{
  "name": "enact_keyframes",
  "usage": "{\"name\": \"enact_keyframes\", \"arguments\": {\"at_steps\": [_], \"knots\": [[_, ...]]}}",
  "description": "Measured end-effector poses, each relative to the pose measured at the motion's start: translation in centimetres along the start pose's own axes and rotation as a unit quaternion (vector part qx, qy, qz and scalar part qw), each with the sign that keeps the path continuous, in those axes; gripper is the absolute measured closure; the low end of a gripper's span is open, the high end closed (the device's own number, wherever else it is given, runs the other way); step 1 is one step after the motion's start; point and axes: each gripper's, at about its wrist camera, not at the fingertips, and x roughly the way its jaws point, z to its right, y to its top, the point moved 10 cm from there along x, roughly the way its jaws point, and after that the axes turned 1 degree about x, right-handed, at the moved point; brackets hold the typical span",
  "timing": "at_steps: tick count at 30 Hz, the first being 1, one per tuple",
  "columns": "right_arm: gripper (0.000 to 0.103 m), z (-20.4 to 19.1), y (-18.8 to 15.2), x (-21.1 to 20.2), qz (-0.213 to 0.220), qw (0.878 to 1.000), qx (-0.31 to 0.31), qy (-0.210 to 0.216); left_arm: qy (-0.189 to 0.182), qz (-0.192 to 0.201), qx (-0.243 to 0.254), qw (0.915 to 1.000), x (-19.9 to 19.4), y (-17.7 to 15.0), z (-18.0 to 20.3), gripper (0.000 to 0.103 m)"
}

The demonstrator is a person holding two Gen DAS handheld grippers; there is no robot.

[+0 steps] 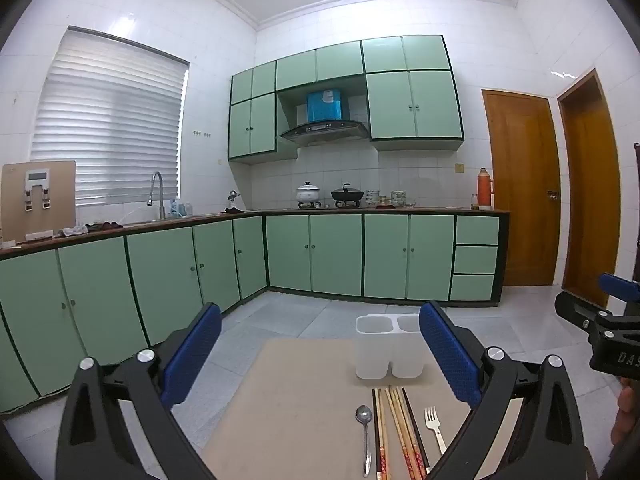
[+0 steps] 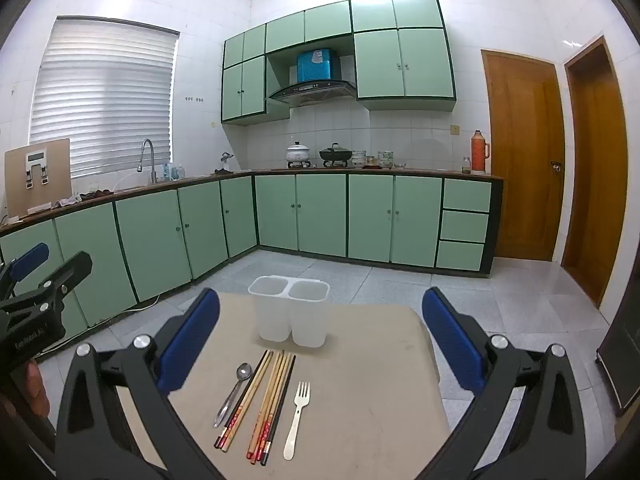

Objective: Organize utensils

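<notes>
On a small beige table (image 2: 360, 360) lie a metal spoon (image 2: 236, 390), several chopsticks (image 2: 268, 396) and a pale fork (image 2: 298, 416), side by side. Behind them stands a white two-compartment utensil holder (image 2: 290, 312), empty as far as I can see. The same spoon (image 1: 365, 432), chopsticks (image 1: 400, 432), fork (image 1: 434, 426) and holder (image 1: 390, 346) show in the left wrist view. My left gripper (image 1: 320, 356) is open and empty above the table's near left. My right gripper (image 2: 320, 340) is open and empty above the utensils.
Green kitchen cabinets (image 2: 320, 212) line the far walls, with a sink tap (image 2: 148, 158), pots (image 2: 336, 154) and a thermos (image 2: 478, 150) on the counter. Two wooden doors (image 2: 524, 152) stand at right. Grey tiled floor (image 2: 500, 300) surrounds the table.
</notes>
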Motion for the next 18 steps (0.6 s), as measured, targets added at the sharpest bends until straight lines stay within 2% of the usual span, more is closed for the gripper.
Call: {"name": "enact_keyframes", "arguments": {"at_steps": [18], "knots": [[0.005,0.0,-0.01,0.01,-0.001,1.0,-0.001,0.0,0.003,0.002,-0.001,1.0,-0.74,-0.05,0.0,0.006]]}}
